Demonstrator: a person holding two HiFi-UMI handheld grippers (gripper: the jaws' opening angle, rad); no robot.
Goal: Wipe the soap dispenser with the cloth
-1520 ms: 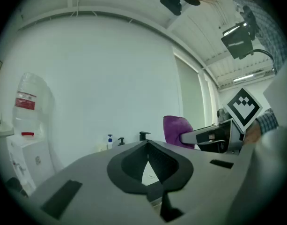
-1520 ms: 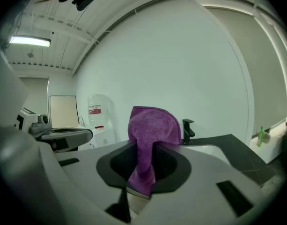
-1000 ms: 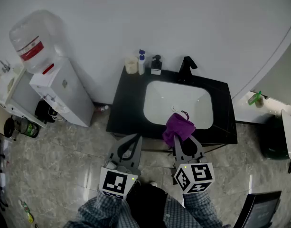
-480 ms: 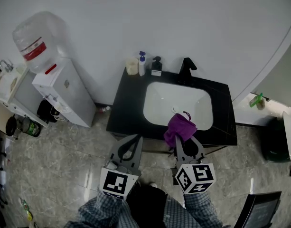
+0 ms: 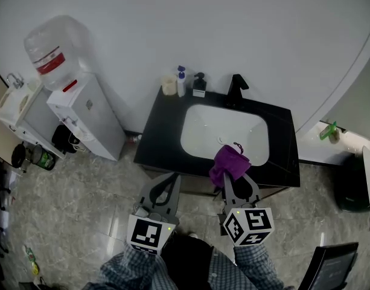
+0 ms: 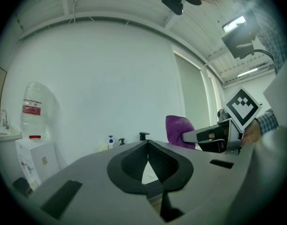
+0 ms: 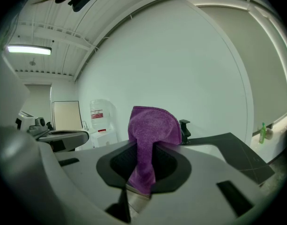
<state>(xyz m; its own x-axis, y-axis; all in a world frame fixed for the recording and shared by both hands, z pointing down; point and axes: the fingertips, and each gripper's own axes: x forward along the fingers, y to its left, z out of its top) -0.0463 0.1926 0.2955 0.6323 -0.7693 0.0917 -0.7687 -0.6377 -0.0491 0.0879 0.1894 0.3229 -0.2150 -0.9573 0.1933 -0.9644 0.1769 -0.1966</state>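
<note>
Both tongs are held level, side by side, in front of the person, pointing at the black bench (image 5: 160, 144). The right tongs (image 5: 233, 177) clamp a purple cloth (image 5: 228, 163). The left tongs (image 5: 170, 180) are closed, empty. The soap dispenser (image 5: 199, 84) stands at the bench's back edge, well apart.

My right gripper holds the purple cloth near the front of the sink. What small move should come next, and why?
Probably move the right gripper forward and slightly left, over the sink, toward the black soap dispenser. Its fingers already clamp the purple cloth, but the cloth is at the near edge of the counter, well apart from the dispenser at the back.
</note>
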